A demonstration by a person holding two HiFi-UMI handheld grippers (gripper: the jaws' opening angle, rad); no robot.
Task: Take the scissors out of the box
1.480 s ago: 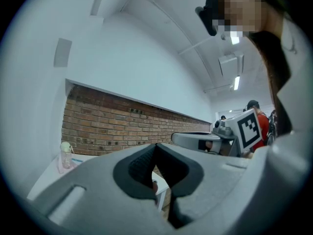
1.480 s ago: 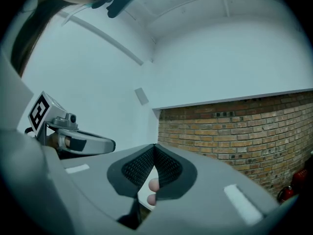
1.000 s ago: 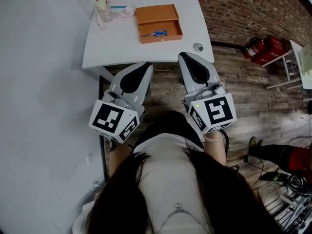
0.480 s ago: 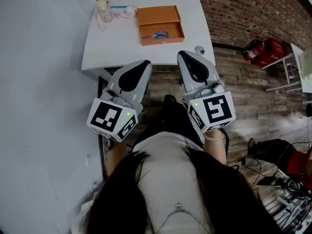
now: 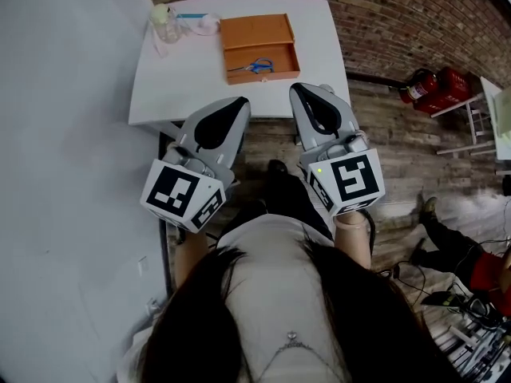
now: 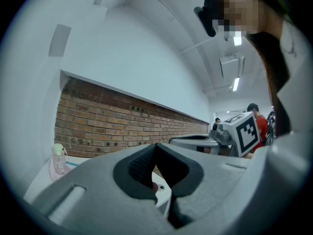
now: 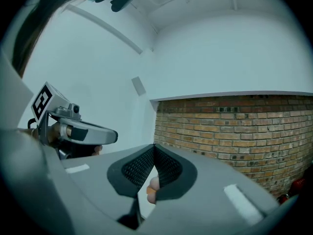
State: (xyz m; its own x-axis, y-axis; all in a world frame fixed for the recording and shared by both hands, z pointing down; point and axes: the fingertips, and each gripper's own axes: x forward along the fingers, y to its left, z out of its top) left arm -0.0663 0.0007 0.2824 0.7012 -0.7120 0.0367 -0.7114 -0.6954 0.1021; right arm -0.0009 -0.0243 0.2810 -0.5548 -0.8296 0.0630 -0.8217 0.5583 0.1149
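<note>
An orange box (image 5: 263, 76) stands open on the white table (image 5: 184, 78), its lid folded back toward the brick wall. Blue-handled scissors (image 5: 254, 67) lie inside its front tray. My left gripper (image 5: 238, 100) and right gripper (image 5: 302, 88) are held side by side and level, their tips just over the table's near edge, well short of the box. Both are shut with nothing between the jaws. In the left gripper view the left gripper (image 6: 155, 146) has its tips meeting. The right gripper (image 7: 154, 146) looks the same in its own view.
A clear bottle (image 5: 163, 20) and a white roll (image 5: 209, 24) stand at the table's far left corner. A grey wall runs along the left, a brick wall behind. Red fire extinguishers (image 5: 435, 86) and a person's legs (image 5: 479, 262) are on the wooden floor at right.
Both grippers have come forward to the table: their tips now overlap its near edge, and the right one partly covers a small round object at the front corner.
</note>
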